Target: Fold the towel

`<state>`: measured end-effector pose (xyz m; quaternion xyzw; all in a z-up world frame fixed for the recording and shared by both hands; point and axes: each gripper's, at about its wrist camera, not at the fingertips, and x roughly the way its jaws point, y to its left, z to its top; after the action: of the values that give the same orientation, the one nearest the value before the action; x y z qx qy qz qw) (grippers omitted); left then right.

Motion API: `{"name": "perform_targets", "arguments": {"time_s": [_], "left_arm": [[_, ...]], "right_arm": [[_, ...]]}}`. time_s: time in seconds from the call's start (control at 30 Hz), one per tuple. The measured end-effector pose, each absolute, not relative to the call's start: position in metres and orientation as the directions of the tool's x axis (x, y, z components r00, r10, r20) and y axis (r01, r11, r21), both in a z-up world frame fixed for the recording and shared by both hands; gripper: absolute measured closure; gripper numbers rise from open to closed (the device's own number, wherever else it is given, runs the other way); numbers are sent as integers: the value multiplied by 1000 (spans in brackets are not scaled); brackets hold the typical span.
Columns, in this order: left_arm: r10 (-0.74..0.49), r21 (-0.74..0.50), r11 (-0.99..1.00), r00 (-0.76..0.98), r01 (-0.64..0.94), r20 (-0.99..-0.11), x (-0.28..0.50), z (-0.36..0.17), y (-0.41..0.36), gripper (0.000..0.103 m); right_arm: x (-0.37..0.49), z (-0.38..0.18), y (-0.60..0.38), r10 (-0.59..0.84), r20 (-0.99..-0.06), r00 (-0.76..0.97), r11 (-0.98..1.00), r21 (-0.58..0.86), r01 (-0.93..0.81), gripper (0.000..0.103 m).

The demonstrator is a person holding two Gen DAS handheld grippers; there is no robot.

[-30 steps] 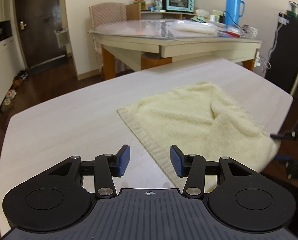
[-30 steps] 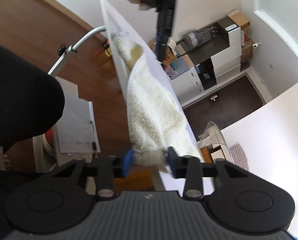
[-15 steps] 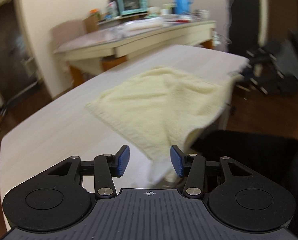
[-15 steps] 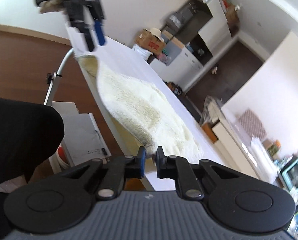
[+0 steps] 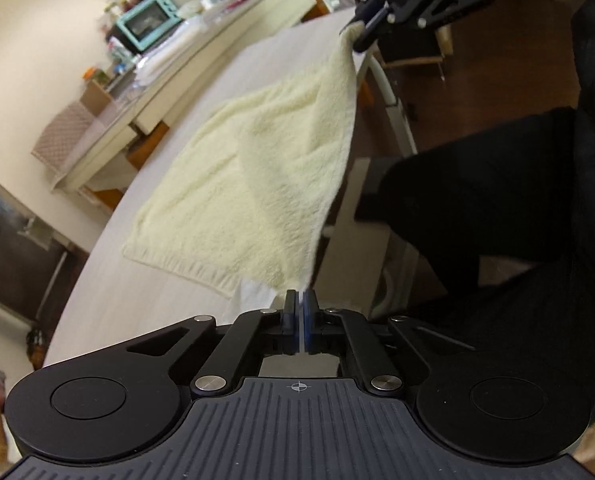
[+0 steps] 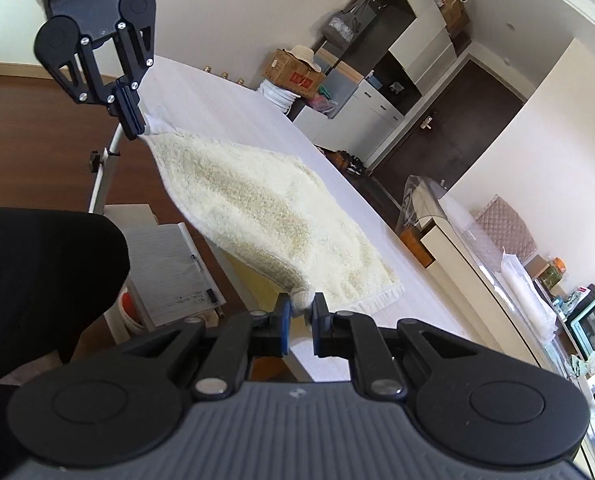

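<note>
Towel [image 5: 257, 184]: pale yellow, far half lying flat on the white counter [image 5: 145, 280], near edge lifted off it and stretched between two corners. Hemmed far edge rests on the counter; the lifted part slopes up from there, w/ a diagonal crease running toward the right corner.

Left gripper [image 5: 299, 312]: blue pads pressed together on one near corner of the towel, just a sliver of cloth between them. Right gripper [image 6: 299, 314]: clamped on the other near corner, w/ a bunched wad of cloth in the pads, so the pads sit a bit apart.

Judgement: the step in hand looks like carrying the near edge over the towel to the far hem, i.e. a half fold. To do it well:
- keep both corners level w/ the edge taut between them, no sag;
- move both corners toward the far hem at the same pace so the crease stays square to the towel's sides;
- the right corner is wadded, so it may land lumpy; lay it down flat, corner on corner;
- the far half is only resting on the counter, so pulling up hard could drag it. Go low, lay over.

A person's dark-clothed leg [image 6: 45, 280] is beside the towel's near edge, off the counter.
</note>
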<state>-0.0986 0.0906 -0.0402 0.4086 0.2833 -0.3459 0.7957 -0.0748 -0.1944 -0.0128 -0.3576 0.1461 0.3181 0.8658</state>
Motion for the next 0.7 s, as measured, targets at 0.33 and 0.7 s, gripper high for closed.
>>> {"name": "perform_targets", "arguments": {"time_s": [0.33, 0.7], "left_arm": [[-376, 409, 442, 579, 798, -723, -62, 0, 99, 94], [-299, 612, 299, 681, 732, -668, -104, -66, 69, 66]], "right_arm": [[-58, 17, -210, 466, -455, 759, 581, -489, -650, 91], [-55, 14, -208, 467, -469, 750, 583, -474, -660, 91]]}}
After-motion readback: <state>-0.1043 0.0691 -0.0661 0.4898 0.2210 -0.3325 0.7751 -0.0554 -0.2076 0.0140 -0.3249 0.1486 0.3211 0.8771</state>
